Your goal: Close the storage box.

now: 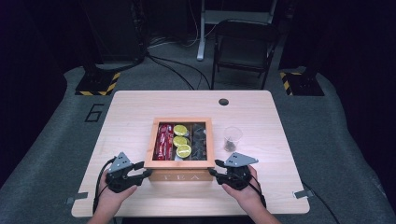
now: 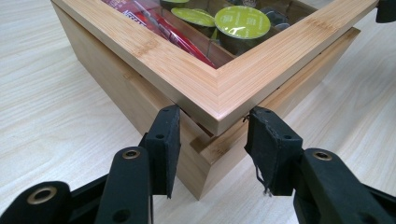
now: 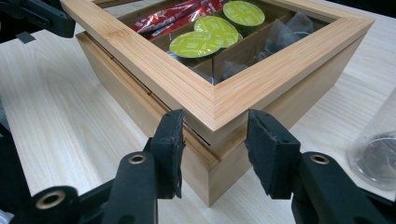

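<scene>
A bamboo tea box (image 1: 180, 177) marked TEA stands at the table's front middle. Its glass-windowed lid (image 1: 180, 164) sits slightly raised, with a gap above the base (image 2: 116, 88). Under the glass lie red packets (image 1: 163, 140), green capsules (image 1: 181, 140) and dark tea bags (image 1: 198, 140). My left gripper (image 1: 149, 172) is closed around the lid's front left corner (image 2: 219, 107). My right gripper (image 1: 211, 171) clasps the front right corner (image 3: 217, 107). The pads (image 2: 168, 140) press the lid's edges, and the right gripper's pads (image 3: 271, 149) do the same.
A clear plastic cup (image 1: 232, 138) with something dark at its bottom stands right of the box, close to my right gripper (image 3: 373, 154). A cable hole (image 1: 223, 101) lies at the table's far edge. A folding chair (image 1: 245, 44) stands beyond the table.
</scene>
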### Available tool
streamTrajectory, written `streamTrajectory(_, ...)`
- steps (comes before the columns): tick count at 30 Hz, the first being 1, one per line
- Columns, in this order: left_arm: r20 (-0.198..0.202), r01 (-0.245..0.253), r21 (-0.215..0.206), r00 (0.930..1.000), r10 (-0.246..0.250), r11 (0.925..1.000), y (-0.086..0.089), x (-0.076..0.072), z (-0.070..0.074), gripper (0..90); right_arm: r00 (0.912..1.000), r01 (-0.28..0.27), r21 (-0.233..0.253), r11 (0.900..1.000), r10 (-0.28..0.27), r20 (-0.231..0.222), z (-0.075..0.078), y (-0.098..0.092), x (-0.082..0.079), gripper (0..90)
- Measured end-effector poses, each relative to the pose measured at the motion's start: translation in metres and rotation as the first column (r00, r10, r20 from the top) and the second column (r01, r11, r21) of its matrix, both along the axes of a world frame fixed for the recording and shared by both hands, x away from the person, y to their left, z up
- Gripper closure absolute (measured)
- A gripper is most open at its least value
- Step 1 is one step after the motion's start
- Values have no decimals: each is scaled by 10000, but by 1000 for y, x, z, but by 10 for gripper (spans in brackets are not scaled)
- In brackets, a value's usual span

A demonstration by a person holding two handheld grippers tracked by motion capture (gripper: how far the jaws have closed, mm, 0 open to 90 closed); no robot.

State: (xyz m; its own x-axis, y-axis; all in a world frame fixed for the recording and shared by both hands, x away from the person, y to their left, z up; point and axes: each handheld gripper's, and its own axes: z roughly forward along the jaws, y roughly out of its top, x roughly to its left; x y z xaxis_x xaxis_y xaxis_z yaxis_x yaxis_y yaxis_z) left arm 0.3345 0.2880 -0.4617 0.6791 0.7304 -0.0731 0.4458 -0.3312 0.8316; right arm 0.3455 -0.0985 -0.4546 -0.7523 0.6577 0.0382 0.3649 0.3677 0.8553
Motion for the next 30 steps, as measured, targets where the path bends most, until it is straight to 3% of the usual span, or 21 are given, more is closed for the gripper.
streamTrajectory(17,-171,-19,46,9999,20,10000,-1,0,-1,543,9999,13,-113,9999,-14,-140,-2,1,0,563)
streamTrajectory(19,-465,-10,19,9989,11,10000,0,0,-2,539,9998,-21,-126,9999,19,-192,-2,1,0,564)
streamTrajectory(22,-555,-160,-545,9984,130,9984,5,0,-1,516,9998,-37,-61,10000,36,-193,-1,2,-1,591)
streamTrajectory(23,-309,-201,-153,9993,196,9997,5,0,0,504,9996,-129,-86,9999,127,-251,-2,3,0,590)
streamTrajectory(30,-287,-83,-136,9996,79,9999,2,1,0,472,9996,-160,-105,9998,158,-239,-3,6,-1,545)
